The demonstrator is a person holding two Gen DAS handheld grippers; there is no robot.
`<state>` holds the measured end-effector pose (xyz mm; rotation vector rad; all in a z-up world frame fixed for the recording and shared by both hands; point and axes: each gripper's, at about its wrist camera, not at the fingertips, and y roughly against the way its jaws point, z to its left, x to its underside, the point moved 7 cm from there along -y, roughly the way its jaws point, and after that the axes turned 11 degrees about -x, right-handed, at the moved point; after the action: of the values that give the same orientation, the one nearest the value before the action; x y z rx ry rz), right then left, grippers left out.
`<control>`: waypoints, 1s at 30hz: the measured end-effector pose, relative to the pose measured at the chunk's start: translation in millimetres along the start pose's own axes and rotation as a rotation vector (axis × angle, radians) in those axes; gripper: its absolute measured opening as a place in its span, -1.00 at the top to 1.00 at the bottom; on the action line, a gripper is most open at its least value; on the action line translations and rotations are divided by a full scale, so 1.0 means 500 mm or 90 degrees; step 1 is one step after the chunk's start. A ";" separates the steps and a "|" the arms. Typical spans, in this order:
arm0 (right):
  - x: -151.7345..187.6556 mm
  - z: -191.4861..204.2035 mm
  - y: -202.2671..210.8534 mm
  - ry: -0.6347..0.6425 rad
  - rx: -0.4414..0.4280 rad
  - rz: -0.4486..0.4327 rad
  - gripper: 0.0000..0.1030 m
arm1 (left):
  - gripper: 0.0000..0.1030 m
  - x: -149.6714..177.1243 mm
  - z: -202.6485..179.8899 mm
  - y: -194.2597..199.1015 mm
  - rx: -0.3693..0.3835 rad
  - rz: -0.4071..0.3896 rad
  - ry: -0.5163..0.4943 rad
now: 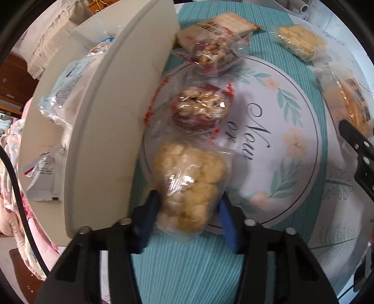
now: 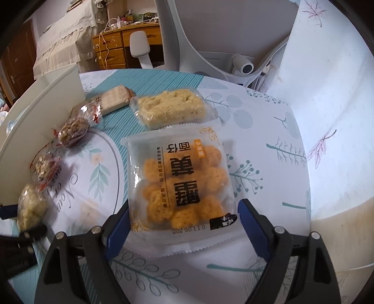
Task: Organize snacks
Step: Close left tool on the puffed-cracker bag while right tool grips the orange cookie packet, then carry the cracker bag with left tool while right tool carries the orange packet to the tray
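**Both hand-held grippers set around snack packets on the bench**

Your left hand-held gripper (image 1: pixel 187 205) points steeply down at the bench (image 2: pixel 268 145); its blue pads sit against both sides of a clear-wrapped pale puffed snack (image 1: pixel 187 184), and the wrapper looks pinched between them, so it has hold of that packet; the packet lies at the near edge of the round floral placemat (image 1: pixel 280 131), just beside the curved wall of the white storage bin (image 1: pixel 105 131).

Beyond it, along the bin wall, lie two clear packets of walnut-stuffed red dates, one (image 1: pixel 201 107) on the placemat and one (image 1: pixel 212 52) at its far rim; a flat cracker packet (image 1: pixel 233 22) lies behind them; a pale rice-crisp bar in its tray wrapper (image 1: pixel 298 41) lies apart to the right; inside the bin you can see a white and blue packet (image 1: pixel 70 79) and a silver wrapper (image 1: pixel 44 173).

Your right hand-held gripper (image 2: pixel 184 224) stands wide open astride the frosted bag of orange-yellow puff balls (image 2: pixel 182 184); the bag lies flat on the leaf-print tablecloth (image 2: pixel 268 182), its near end between the blue pads; the left pad is at the bag's edge, while the right pad shows a gap, so nothing is gripped there; the rice-crisp bar lies just beyond this bag.
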<state>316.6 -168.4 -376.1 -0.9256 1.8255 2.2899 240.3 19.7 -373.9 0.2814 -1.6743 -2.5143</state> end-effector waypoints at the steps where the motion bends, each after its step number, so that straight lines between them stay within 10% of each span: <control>1: 0.004 0.002 0.003 -0.003 -0.002 0.004 -0.68 | 0.10 0.000 0.005 -0.001 -0.001 0.003 0.006; 19: 0.141 0.055 0.088 -0.087 -0.061 0.081 -0.64 | 0.23 0.096 0.042 0.035 0.109 0.064 -0.031; 30: 0.210 0.168 0.160 -0.110 -0.159 0.096 -0.62 | 0.23 0.136 0.104 0.161 0.192 -0.004 -0.065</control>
<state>163.8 -147.5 -349.0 -0.6081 1.6188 2.6414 161.4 22.5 -286.4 0.1848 -2.0954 -2.3092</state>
